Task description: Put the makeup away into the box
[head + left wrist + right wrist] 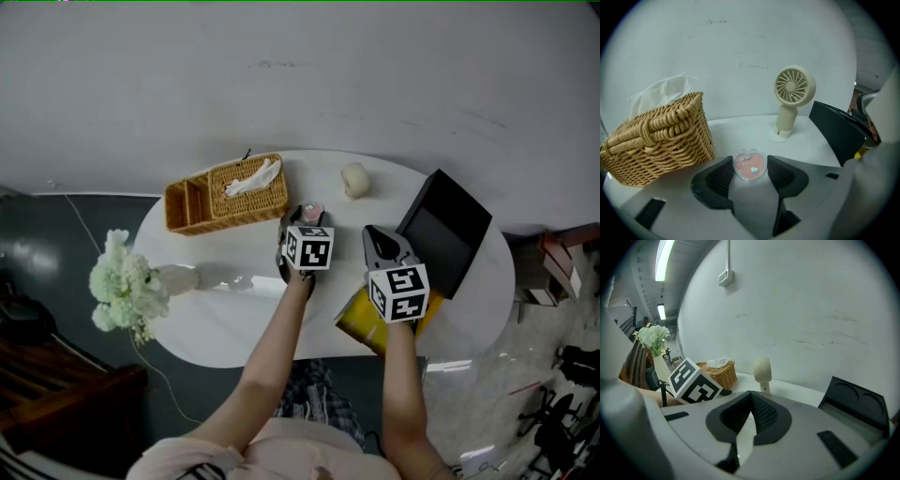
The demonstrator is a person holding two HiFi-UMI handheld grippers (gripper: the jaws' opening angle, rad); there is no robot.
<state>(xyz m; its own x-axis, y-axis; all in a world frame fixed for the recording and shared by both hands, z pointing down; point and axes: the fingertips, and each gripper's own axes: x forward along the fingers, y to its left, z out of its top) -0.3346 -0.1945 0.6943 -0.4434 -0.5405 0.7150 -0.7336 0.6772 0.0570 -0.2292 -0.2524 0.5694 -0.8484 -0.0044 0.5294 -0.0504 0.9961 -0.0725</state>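
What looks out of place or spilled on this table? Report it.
Nothing stands out. The basket, fan and box stand in order on the table. The compact is pinched in the left gripper.

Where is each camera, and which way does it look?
Head view: on the person's head, looking steeply down at the table; forearms, left gripper and right gripper show.
Left gripper view: rides that gripper, looks along its jaws gripping a heart-shaped compact.
Right gripper view: rides that gripper, faces the wall past its closed jaws.
Both gripper views share the fan and wicker basket.
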